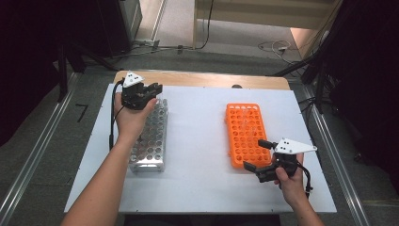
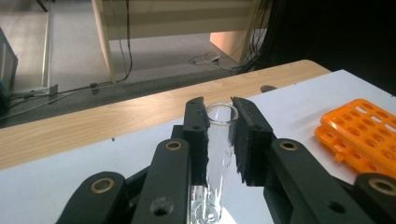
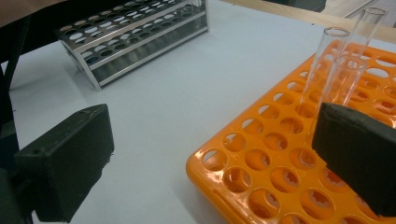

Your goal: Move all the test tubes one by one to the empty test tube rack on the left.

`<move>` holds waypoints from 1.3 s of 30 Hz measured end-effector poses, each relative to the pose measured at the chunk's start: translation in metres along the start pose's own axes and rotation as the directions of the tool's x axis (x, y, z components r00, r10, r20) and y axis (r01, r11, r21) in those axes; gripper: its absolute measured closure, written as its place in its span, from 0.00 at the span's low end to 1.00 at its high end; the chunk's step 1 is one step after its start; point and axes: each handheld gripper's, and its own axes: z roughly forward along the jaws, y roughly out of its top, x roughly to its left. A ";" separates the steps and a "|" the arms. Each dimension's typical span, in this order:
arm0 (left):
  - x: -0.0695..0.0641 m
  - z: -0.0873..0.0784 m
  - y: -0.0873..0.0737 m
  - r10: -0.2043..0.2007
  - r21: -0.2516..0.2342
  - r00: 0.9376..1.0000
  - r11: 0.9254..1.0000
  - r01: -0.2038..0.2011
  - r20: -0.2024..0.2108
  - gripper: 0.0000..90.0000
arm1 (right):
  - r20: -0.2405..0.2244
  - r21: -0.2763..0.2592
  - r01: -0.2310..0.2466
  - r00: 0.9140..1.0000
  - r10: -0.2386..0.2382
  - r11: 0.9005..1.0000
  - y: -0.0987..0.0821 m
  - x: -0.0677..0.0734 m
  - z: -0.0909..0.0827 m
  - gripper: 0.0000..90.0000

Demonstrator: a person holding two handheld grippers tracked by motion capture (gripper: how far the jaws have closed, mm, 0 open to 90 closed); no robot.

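Left tool: we see our left tool (image 2: 219, 140) pinching a clear glass test tube (image 2: 218, 154) between its black pads, the tube upright with its open rim level with the jaw tips.

Tube's place: we hold it over the far end of the steel rack (image 1: 151, 136), at the left of the white counter (image 1: 197, 155); whether its foot sits in a hole we cannot tell.

Right tool: we keep our right tool (image 1: 258, 154) spread wide and empty, its jaws straddling the near edge of the orange rack (image 1: 244, 134), apart from the glass.

Orange rack: we count three tubes (image 3: 343, 81) standing in its holes in the right gripper view, with most holes bare.

Steel rack: we make out no other glass in its rows from above, though clear tubes are hard to read there.

Progress: we judge the transfer between racks well under way but unfinished; which way the tubes travel we cannot say, and the pinched tube has yet to be seated or carried across.
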 end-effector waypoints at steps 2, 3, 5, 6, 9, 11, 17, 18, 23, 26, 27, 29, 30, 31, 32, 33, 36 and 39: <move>0.000 0.001 -0.002 0.005 0.008 1.000 1.000 -0.005 -0.004 0.84 | -0.001 -0.001 -0.002 1.000 0.002 1.000 0.000 0.000 0.000 0.00; 0.000 0.002 -0.002 0.006 0.013 1.000 1.000 -0.006 -0.005 0.84 | -0.001 -0.002 -0.001 1.000 0.001 1.000 0.000 -0.001 0.000 0.00; 0.000 0.004 -0.005 0.003 0.016 1.000 1.000 -0.002 -0.005 0.84 | -0.001 -0.001 -0.001 1.000 0.001 1.000 0.000 -0.001 0.000 0.00; 0.000 0.004 -0.006 0.000 0.019 1.000 1.000 0.000 -0.006 0.84 | -0.002 0.000 -0.001 1.000 0.001 1.000 0.000 -0.001 0.000 0.00; 0.000 0.007 -0.009 0.002 0.031 1.000 1.000 -0.002 -0.009 0.84 | -0.004 0.002 -0.001 1.000 0.001 1.000 0.000 -0.001 0.001 0.00; -0.001 0.009 -0.012 0.009 0.045 1.000 0.999 -0.009 -0.013 0.84 | -0.007 0.002 0.001 1.000 -0.001 1.000 -0.001 0.000 0.001 0.00; -0.002 0.013 -0.019 0.014 0.082 1.000 0.997 -0.012 -0.018 0.84 | -0.008 0.006 -0.001 1.000 0.001 1.000 -0.001 0.000 0.002 0.00; -0.002 0.013 -0.021 0.006 0.084 1.000 0.996 -0.004 -0.020 0.84 | -0.008 0.006 -0.001 1.000 0.001 1.000 -0.001 0.000 0.002 0.00; -0.001 0.015 -0.025 0.006 0.121 1.000 0.993 -0.003 -0.020 0.83 | -0.009 0.009 0.000 1.000 0.000 1.000 -0.001 0.000 0.003 0.00; -0.001 0.016 -0.028 0.005 0.141 1.000 0.990 -0.002 -0.020 0.83 | -0.010 0.011 0.002 1.000 -0.002 1.000 -0.001 0.000 0.004 0.00; -0.001 0.016 -0.028 0.003 0.145 1.000 0.989 0.000 -0.021 0.83 | -0.010 0.011 0.001 1.000 -0.001 1.000 -0.001 0.000 0.004 0.00; -0.001 0.017 -0.029 0.004 0.153 1.000 0.988 -0.002 -0.018 0.83 | -0.011 0.011 -0.001 1.000 0.001 1.000 -0.001 0.000 0.004 0.00; -0.001 0.017 -0.029 0.007 0.158 1.000 0.987 -0.004 -0.018 0.83 | -0.011 0.011 -0.003 1.000 0.003 1.000 -0.001 0.000 0.004 0.00; -0.001 0.017 -0.029 0.008 0.161 1.000 0.987 -0.005 -0.020 0.83 | -0.011 0.011 -0.004 1.000 0.005 1.000 -0.001 0.000 0.004 0.00; -0.001 0.018 -0.029 0.006 0.163 1.000 0.987 -0.002 -0.021 0.83 | -0.011 0.010 -0.005 1.000 0.005 1.000 -0.001 0.000 0.003 0.00; 0.000 0.018 -0.029 0.002 0.165 1.000 0.986 0.001 -0.018 0.83 | -0.011 0.010 -0.007 1.000 0.007 1.000 -0.001 0.000 0.003 0.00; 0.000 0.019 -0.030 -0.010 0.170 1.000 0.985 0.010 -0.001 0.82 | -0.011 0.007 -0.007 1.000 0.007 1.000 -0.002 -0.001 0.003 0.00; 0.001 0.017 -0.029 -0.022 0.166 1.000 0.986 0.021 0.007 0.78 | -0.011 0.007 -0.008 1.000 0.008 1.000 -0.002 -0.002 0.003 0.00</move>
